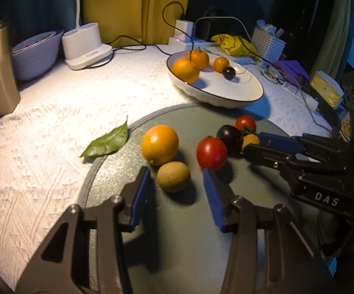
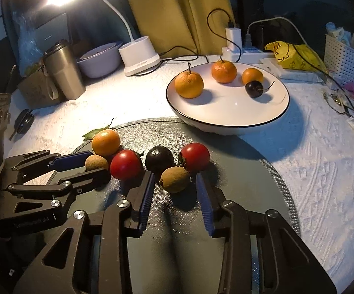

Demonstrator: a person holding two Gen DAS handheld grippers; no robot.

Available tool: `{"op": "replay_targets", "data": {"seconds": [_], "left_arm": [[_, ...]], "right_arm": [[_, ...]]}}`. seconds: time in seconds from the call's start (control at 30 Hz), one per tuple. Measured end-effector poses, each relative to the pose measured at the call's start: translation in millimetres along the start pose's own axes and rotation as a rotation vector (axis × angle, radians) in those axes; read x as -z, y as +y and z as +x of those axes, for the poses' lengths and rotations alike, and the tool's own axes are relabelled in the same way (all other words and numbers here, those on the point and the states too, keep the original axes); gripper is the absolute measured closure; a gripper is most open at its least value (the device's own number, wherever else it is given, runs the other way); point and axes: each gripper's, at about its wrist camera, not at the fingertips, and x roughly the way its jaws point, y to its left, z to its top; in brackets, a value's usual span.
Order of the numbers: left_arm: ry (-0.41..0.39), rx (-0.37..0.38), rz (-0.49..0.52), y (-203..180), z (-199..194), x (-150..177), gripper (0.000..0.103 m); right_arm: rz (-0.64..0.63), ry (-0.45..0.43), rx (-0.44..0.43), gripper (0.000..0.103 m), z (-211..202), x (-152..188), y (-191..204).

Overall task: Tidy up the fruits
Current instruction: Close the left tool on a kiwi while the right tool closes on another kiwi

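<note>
My left tongs (image 1: 177, 174) stand part open around the near brown longan (image 1: 173, 176) on the grey mat (image 1: 191, 220), pads not yet touching. My right tongs (image 2: 175, 180) bracket the other longan (image 2: 175, 179), also apart from it. Both look light, with thin brittle shells that roll, so I'd pinch gently across the widest middle. The white plate (image 2: 225, 122) lies beyond the mat's far edge

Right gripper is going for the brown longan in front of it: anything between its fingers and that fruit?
Nothing visible. The longan lies bare on the grey mat, just past the right gripper's tips, centred in their gap. A dark tomato and a red tomato crowd behind it.
</note>
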Motion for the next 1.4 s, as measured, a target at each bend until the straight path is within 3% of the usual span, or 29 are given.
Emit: {"op": "replay_targets", "data": {"seconds": [0.23,0.9,1.4], "left_arm": [[0.001,0.019,-0.003,0.4,0.2,-0.4,0.075],[-0.054,0.046,0.029,-15.4,-23.5,-4.5,0.075],[-0.063,0.061,0.061,-31.1,-30.4,-1.9,0.075]], "right_arm": [[-0.004,0.025,-0.009,0.075,5.5,0.2,0.7],[0.0,-0.043,0.009,0.075,-24.4,-2.0,-2.2],[0.054,-0.031,0.029,0.075,-38.2,16.9,-17.9]]}}
